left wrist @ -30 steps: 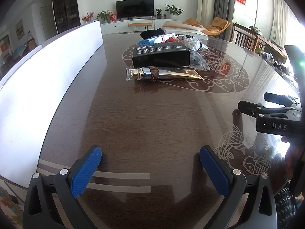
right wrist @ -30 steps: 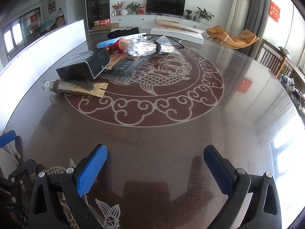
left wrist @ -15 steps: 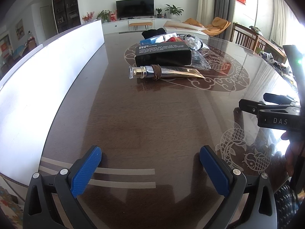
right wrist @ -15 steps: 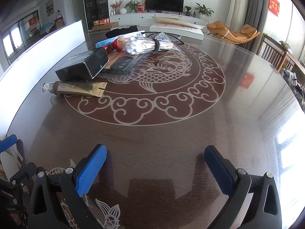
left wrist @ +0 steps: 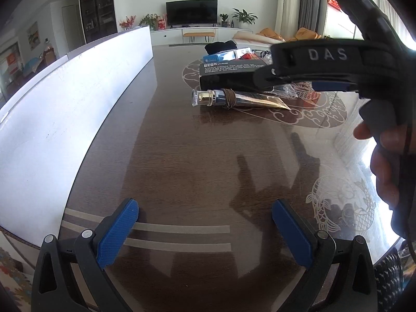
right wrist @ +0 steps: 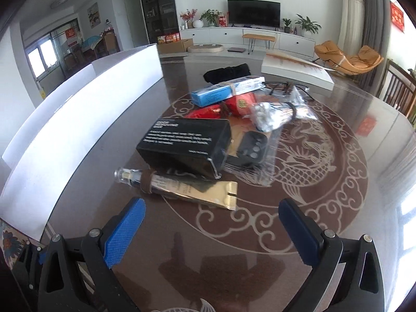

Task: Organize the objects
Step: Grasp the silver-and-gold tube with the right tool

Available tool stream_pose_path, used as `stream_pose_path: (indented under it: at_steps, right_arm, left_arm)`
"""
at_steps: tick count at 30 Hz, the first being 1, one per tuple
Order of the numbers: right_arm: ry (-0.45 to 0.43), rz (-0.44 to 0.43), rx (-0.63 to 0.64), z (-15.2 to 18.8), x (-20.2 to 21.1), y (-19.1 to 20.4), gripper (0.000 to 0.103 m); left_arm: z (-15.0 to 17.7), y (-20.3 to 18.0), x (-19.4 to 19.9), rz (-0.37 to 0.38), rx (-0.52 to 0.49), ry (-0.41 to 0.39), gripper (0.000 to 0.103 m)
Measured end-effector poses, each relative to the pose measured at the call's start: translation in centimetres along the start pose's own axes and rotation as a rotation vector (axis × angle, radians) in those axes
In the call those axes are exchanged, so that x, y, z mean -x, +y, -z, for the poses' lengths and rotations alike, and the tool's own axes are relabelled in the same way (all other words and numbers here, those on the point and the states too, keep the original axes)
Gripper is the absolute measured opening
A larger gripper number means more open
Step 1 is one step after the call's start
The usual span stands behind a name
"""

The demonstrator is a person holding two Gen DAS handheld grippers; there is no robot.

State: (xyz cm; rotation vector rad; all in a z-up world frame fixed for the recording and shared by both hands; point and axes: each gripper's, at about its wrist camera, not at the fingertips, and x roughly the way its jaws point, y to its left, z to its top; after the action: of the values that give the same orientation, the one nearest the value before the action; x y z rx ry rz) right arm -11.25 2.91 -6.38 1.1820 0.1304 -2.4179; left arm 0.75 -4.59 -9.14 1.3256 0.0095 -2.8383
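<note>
A pile of objects lies on the dark wooden table (right wrist: 338, 195). Nearest is a gold tube (right wrist: 182, 184) with a clear cap and a brown band, also in the left wrist view (left wrist: 234, 100). Behind it lies a black box (right wrist: 187, 145) (left wrist: 228, 74), then a black device in a clear bag (right wrist: 249, 148), a bag of white items (right wrist: 275, 114), red packets (right wrist: 234, 106) and a blue box (right wrist: 223, 91). My right gripper (right wrist: 208, 231) is open, just short of the tube. My left gripper (left wrist: 205, 231) is open over bare table, well back from the pile.
A long white panel (left wrist: 65, 98) stands along the table's left edge. A black cloth (right wrist: 228, 71) and a white flat box (right wrist: 296, 72) lie at the far side. Wooden chairs (right wrist: 397, 88) stand at the right. The right-hand gripper body (left wrist: 338, 65) crosses the left wrist view.
My right gripper has moved forward and left toward the pile, now close to the gold tube. In the left wrist view it has risen and come across in front of the pile.
</note>
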Motion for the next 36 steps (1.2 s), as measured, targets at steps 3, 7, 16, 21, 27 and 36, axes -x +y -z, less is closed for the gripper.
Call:
stream_pose_path:
  at_steps: [3, 7, 16, 21, 27, 36]
  right_arm:
    - [0.069, -0.114, 0.170, -2.0, -2.3, 3.8, 0.102]
    - [0.178, -0.143, 0.469, -2.0, -5.1, 7.0, 0.101]
    - [0.257, -0.138, 0.389, -1.0, -5.6, 3.5, 0.034]
    - [0.221, 0.020, 0.192, 2.5, -2.2, -0.9, 0.029]
    - [0.131, 0.196, -0.001, 6.3, 2.1, -7.8, 0.042]
    - [0.017, 0.158, -0.090, 8.5, 4.0, -10.2, 0.089]
  left_arm:
    - [-0.1, 0.1, -0.1, 0.000, 0.000, -0.002, 0.103]
    - [-0.1, 0.2, -0.2, 0.004, -0.002, -0.003, 0.103]
    - [-0.5, 0.3, -0.7, 0.002, -0.002, -0.007, 0.103]
    - [-0.7, 0.3, -0.9, 0.002, -0.001, -0.007, 0.103]
    - [-0.9, 0.3, -1.0, -0.002, 0.000, -0.005, 0.103]
    - [-1.2, -0.6, -0.6, 0.007, -0.033, 0.035, 0.103]
